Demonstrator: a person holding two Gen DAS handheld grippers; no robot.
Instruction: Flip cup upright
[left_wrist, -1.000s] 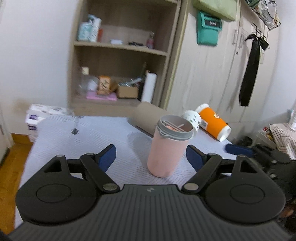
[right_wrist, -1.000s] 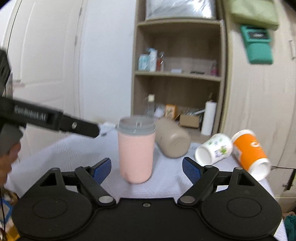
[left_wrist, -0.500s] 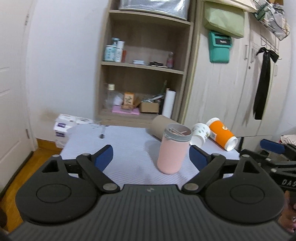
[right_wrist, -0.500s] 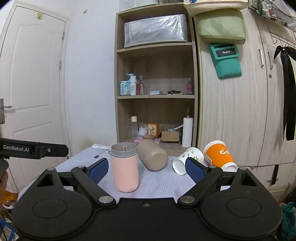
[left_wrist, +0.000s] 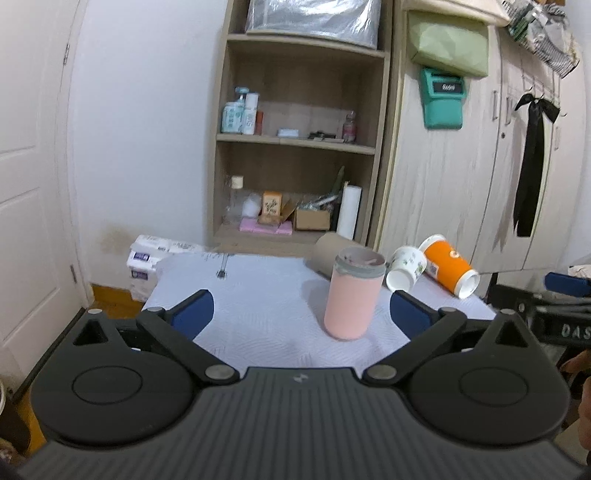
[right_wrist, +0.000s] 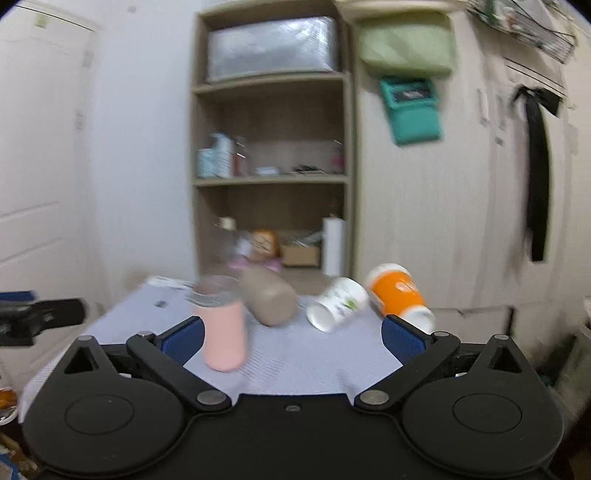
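A pink cup (left_wrist: 352, 297) is seen standing upright, mouth up with a grey rim, on the pale-clothed surface (left_wrist: 258, 295) right of centre in the left wrist frame. The left tongs (left_wrist: 301, 312) are spread wide and released, nothing held between the blue pads (left_wrist: 194, 312); the cup is seen just inside the right-hand pad.

In the blurred right wrist frame, the right tongs (right_wrist: 291, 338) are likewise parted and empty. The pink cup (right_wrist: 223, 332) appears at lower left of centre, close beside the left pad. Behind it a tan cup (right_wrist: 269, 299) is laid on its side. To the right, a white patterned cup (right_wrist: 338, 304) and an orange cup (right_wrist: 399, 297) are also lying tipped over, close together. A wooden shelf unit (right_wrist: 273, 181) is seen behind the surface.
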